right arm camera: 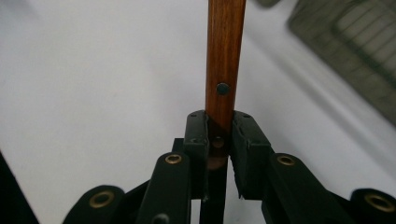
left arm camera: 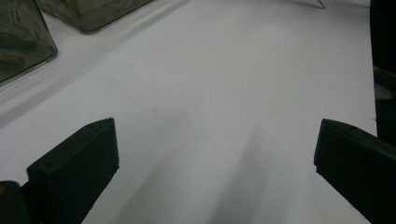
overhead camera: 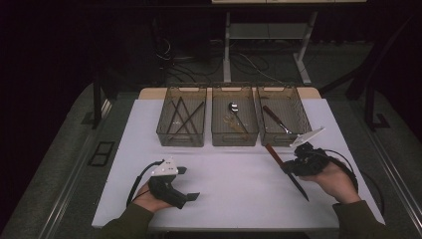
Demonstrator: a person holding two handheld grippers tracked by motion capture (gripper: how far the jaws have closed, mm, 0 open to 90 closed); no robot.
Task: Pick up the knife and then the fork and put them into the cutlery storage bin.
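Note:
A knife (overhead camera: 278,160) with a brown wooden handle and a dark blade hangs slanted above the white table (overhead camera: 234,186), handle toward the bins, blade tip toward the front edge. My right gripper (overhead camera: 288,169) is shut on it near where handle meets blade. In the right gripper view the handle (right arm camera: 225,56) rises straight up from between the pads of the right gripper (right arm camera: 219,133). My left gripper (overhead camera: 189,183) rests at the front left, open, with nothing between its fingers; bare table lies between the jaws of the left gripper (left arm camera: 215,158).
Three clear bins stand in a row at the back: the left bin (overhead camera: 180,140) holds chopsticks (overhead camera: 181,115), the middle bin (overhead camera: 234,141) a spoon (overhead camera: 233,107), the right bin (overhead camera: 276,141) a brown-handled utensil (overhead camera: 275,118). A bin (right arm camera: 355,51) lies ahead and right of the held knife.

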